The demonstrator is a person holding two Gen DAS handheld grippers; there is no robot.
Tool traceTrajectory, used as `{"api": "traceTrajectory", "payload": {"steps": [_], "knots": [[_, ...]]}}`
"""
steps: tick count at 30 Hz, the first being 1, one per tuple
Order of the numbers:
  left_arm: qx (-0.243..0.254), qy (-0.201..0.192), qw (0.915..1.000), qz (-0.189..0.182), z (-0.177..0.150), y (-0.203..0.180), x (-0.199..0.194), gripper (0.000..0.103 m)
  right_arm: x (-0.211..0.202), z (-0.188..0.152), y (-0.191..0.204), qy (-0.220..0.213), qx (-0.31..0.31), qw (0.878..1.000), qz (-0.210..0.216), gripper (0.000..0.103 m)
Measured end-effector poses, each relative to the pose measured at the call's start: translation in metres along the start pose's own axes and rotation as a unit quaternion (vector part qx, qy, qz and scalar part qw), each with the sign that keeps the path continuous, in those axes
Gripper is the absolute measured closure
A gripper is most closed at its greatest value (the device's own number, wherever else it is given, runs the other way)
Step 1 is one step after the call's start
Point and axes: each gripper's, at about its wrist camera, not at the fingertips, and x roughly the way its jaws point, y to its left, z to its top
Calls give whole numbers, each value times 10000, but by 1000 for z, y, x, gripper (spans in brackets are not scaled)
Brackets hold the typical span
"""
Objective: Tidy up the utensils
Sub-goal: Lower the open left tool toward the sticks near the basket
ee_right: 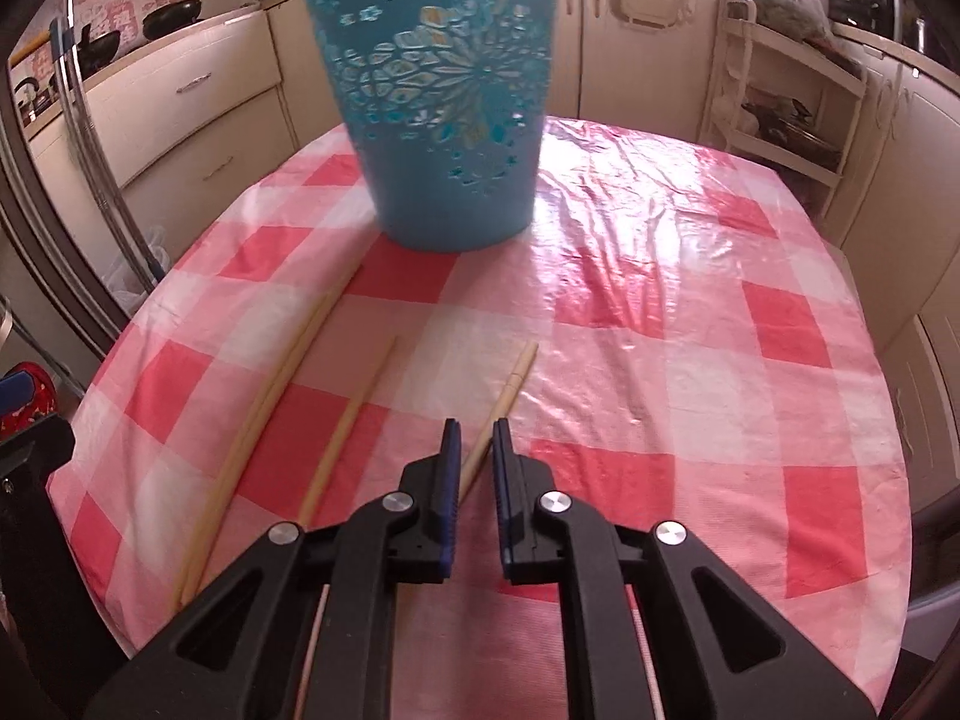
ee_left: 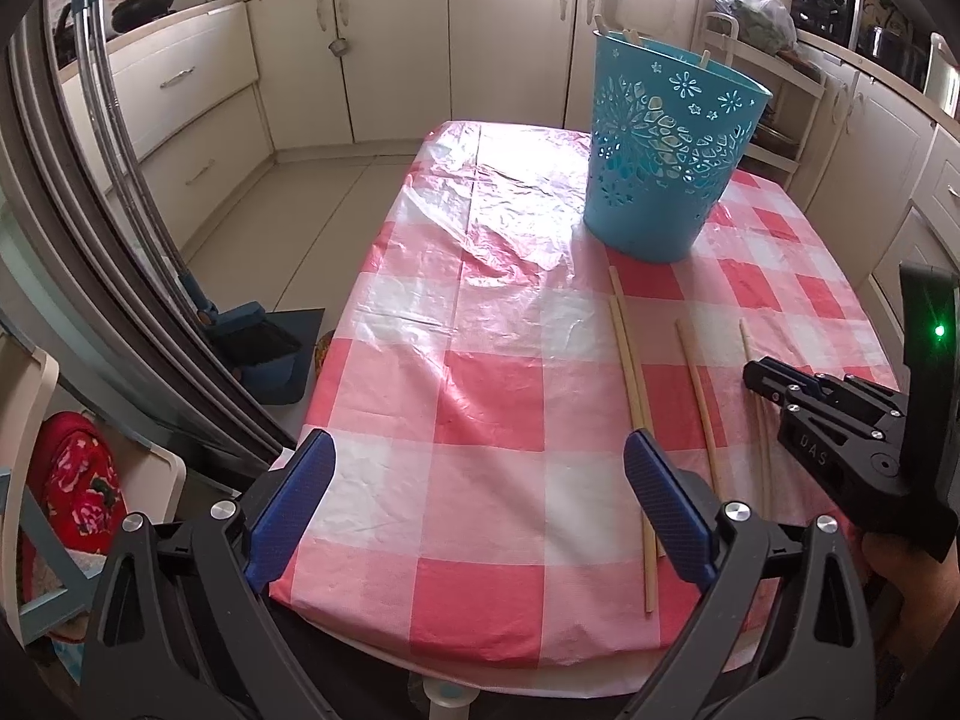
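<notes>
A blue perforated basket stands on the red-and-white checked table, with stick ends showing above its rim. Several wooden chopsticks lie in front of it: a pair, a single one and another at the right. My left gripper is wide open and empty over the table's near edge. My right gripper hovers low with its jaws narrowly apart around the rightmost chopstick, not visibly clamped. The basket is straight ahead in the right wrist view.
Cream kitchen cabinets run round the room. A white shelf rack stands right of the table. A dustpan sits on the floor at the left. A red bag lies at the near left.
</notes>
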Motion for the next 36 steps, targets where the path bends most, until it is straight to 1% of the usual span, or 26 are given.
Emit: {"api": "traceTrajectory", "payload": {"steps": [4, 10, 14, 17, 22, 28, 31, 36], "knots": [[164, -9, 9999, 22, 6, -10, 4, 9, 1, 2, -22, -21, 291, 9996, -39, 93], [344, 83, 9994, 51, 20, -25, 22, 9, 1, 2, -30, -70, 502, 9985, 189, 92], [401, 178, 9990, 27, 29, -35, 36, 9, 0, 0, -39, -88, 771, 9959, 475, 92], [479, 262, 9985, 53, 32, -45, 48, 9, 0, -1, -42, -104, 868, 9943, 605, 91], [501, 440, 9978, 66, 35, -50, 65, 8, 0, -1, -42, -138, 897, 9925, 816, 80], [328, 645, 9973, -109, 36, -41, 81, 9, -1, -1, -36, -155, 747, 9932, 878, 70], [365, 675, 9970, -111, 37, -43, 86, 9, -1, -1, -34, -156, 713, 9932, 904, 67], [381, 730, 9966, -52, 41, -47, 94, 9, -1, -2, -35, -159, 755, 9922, 978, 66]]}}
